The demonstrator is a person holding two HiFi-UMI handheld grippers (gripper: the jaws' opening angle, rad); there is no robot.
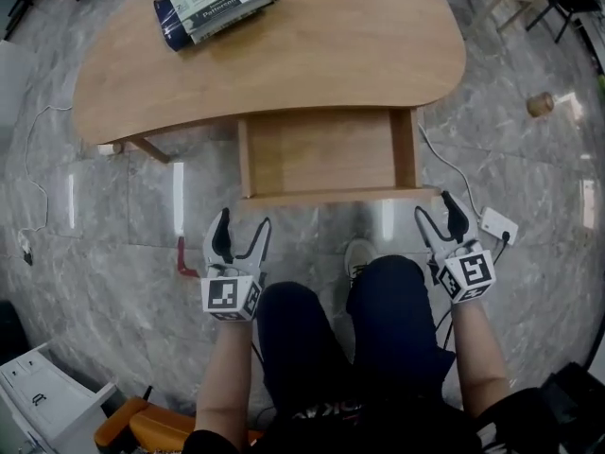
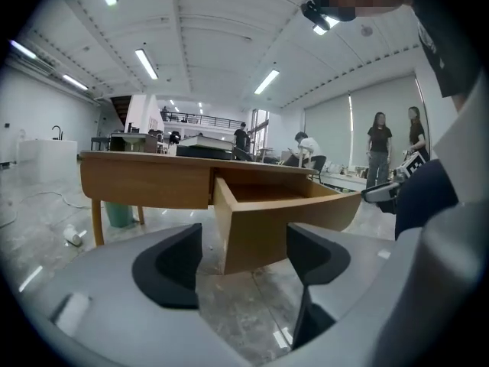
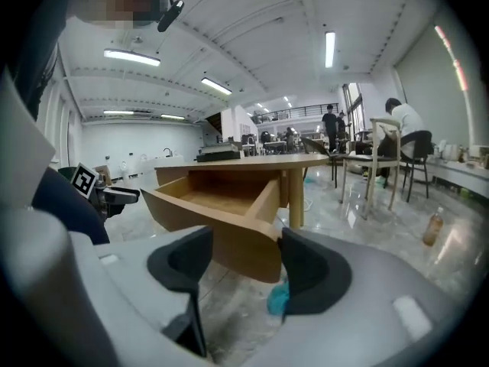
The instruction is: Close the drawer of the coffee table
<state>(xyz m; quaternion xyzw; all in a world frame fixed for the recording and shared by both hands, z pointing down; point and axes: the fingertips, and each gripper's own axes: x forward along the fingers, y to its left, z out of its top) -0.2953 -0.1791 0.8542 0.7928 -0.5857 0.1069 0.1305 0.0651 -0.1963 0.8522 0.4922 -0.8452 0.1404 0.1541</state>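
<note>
The drawer (image 1: 326, 154) stands pulled out of the bench's (image 1: 359, 45) near edge, sliding axis toward the person, its long curved front running side to side. The left gripper (image 1: 245, 223) sits just short of the front's left corner, the right gripper (image 1: 437, 208) by its right corner. Both have their fingers apart, that corner showing between them, not gripped. Books (image 1: 216, 3) lie at the bench's far left. Beneath the drawer is a grey marble floor (image 1: 123, 216), and beyond it a hall with ceiling strip lights.
</note>
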